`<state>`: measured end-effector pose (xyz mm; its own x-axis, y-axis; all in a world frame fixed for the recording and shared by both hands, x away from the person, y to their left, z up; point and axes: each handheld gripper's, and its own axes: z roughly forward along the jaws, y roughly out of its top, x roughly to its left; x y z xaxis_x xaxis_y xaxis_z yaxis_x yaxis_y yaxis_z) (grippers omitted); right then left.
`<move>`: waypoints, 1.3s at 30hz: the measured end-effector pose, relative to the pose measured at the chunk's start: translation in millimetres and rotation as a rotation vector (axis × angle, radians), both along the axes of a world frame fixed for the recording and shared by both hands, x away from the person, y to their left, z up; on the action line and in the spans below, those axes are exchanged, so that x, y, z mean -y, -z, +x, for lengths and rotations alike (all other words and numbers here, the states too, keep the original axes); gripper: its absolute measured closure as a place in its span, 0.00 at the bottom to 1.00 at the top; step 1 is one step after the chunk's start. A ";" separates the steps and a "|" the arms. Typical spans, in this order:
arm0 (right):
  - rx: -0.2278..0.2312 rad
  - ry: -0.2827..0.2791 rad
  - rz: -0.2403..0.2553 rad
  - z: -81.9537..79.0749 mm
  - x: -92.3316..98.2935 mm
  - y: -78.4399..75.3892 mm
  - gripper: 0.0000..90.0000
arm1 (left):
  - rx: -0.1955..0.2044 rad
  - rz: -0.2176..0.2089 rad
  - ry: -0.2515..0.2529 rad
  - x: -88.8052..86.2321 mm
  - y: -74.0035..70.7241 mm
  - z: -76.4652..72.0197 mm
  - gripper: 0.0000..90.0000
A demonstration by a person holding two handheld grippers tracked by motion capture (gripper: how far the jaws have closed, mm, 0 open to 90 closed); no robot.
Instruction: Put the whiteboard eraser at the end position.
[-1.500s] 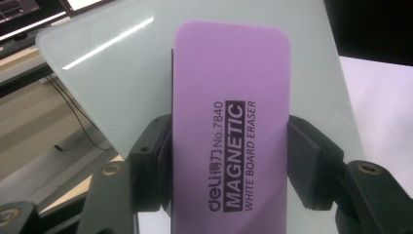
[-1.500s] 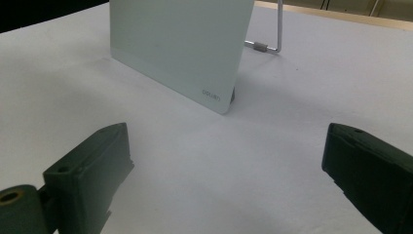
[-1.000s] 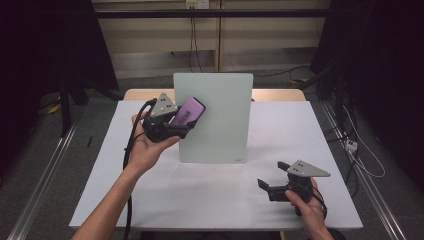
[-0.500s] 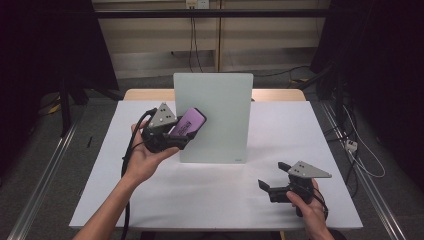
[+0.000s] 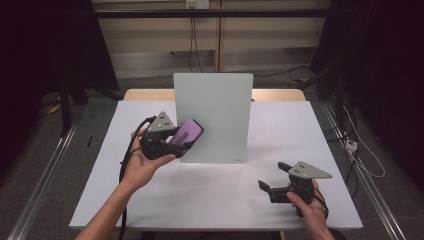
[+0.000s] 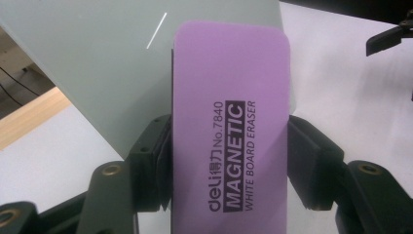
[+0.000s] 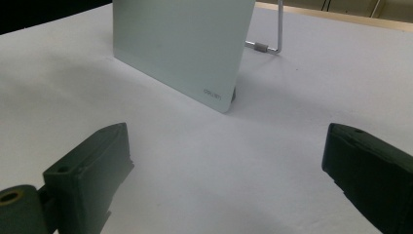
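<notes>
Up close, the eraser (image 6: 229,126) is a flat purple block with rounded corners and a smooth, matte face. Black print runs along its length: a brand name, "No.7840", the word MAGNETIC in purple letters on a black bar, and "WHITE BOARD ERASER" in small type beside it. A thin dark layer shows along one long side, under the purple top.

The left gripper (image 5: 172,142) is clamped on the eraser, one black jaw pressing each long side near the lower half, so the upper end sticks out free beyond the jaws. From the high view the eraser (image 5: 186,132) is tilted, held off the bench, with its free end over the lower left part of the whiteboard (image 5: 220,110). Whether it touches the board's face I cannot tell.

The whiteboard stands upright on a wire stand (image 7: 272,39) near the back middle of the bench (image 5: 310,130), its pale greenish face blank apart from one short thin stroke (image 6: 157,30) and a small maker's mark at a lower corner.

The right gripper (image 5: 280,186) rests near the bench's front right corner, held by the right hand (image 5: 307,205), its jaws standing wide apart with nothing between them.
</notes>
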<state>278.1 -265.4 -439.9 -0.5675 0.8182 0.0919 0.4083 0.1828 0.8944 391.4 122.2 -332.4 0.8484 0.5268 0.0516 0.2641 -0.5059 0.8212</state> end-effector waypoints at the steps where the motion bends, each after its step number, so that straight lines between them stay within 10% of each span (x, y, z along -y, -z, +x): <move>1: -0.002 0.003 0.000 0.7 -0.2 0.3 0.04 | -0.007 -0.003 0.006 0.4 1.4 0.3 0.45; 25: -0.001 -0.018 0.003 0.5 -1.5 0.5 0.04 | -0.159 0.261 0.195 43.5 39.6 -3.6 0.45; 39: -0.003 -0.009 0.024 1.0 2.2 0.8 0.04 | -0.212 0.341 0.314 76.0 63.9 -15.2 0.45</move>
<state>279.1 -267.6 -440.6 -0.5741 0.8109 0.1131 0.4098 0.1650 0.8971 376.1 46.1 -396.3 0.9737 0.2275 -0.0144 0.1990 -0.8175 0.5404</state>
